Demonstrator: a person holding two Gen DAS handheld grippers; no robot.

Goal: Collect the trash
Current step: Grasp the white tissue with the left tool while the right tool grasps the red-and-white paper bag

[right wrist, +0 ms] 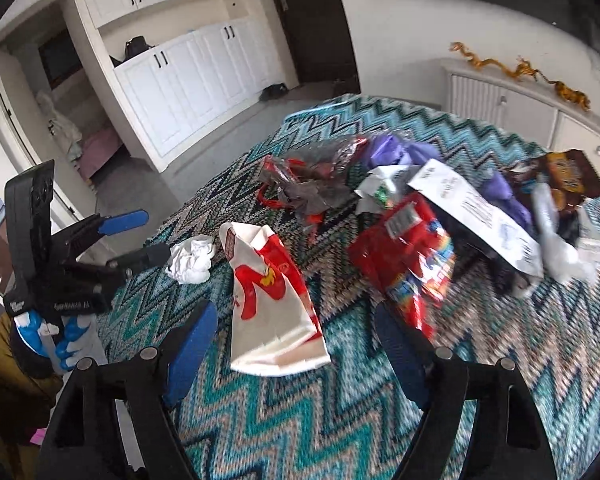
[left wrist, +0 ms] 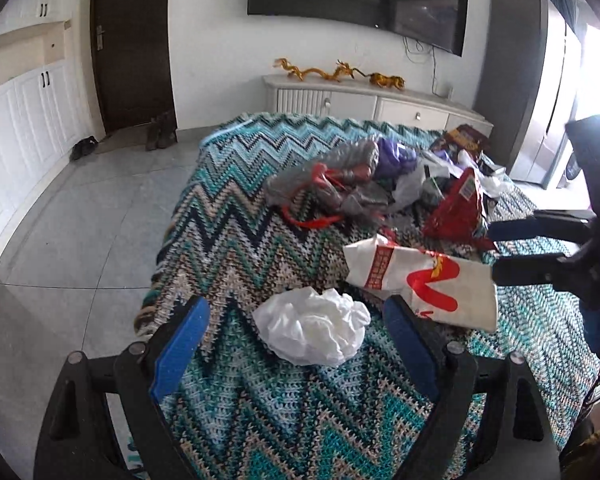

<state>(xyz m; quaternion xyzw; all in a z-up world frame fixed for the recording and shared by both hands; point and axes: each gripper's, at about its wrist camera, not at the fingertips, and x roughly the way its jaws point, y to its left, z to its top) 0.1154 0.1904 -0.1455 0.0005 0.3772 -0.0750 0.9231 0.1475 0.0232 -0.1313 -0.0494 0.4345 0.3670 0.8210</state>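
Trash lies on a zigzag knitted cloth (left wrist: 228, 248) over a table. My left gripper (left wrist: 296, 336) is open, its blue fingers either side of a crumpled white tissue (left wrist: 312, 330), which also shows in the right wrist view (right wrist: 192, 260). My right gripper (right wrist: 296, 340) is open and empty, just short of a white and red paper bag (right wrist: 272, 304); the bag also shows in the left wrist view (left wrist: 424, 280). A red snack packet (right wrist: 412, 264), a grey plastic bag with red handles (left wrist: 328, 188), purple plastic (right wrist: 396, 152) and a white wrapper (right wrist: 476, 212) lie beyond.
The cloth's left edge (left wrist: 160, 240) drops to a grey tiled floor (left wrist: 68, 224). A white sideboard (left wrist: 364, 100) with gold dragon figures stands beyond under a wall television. White cupboards and a dark door (left wrist: 132, 40) are at the left.
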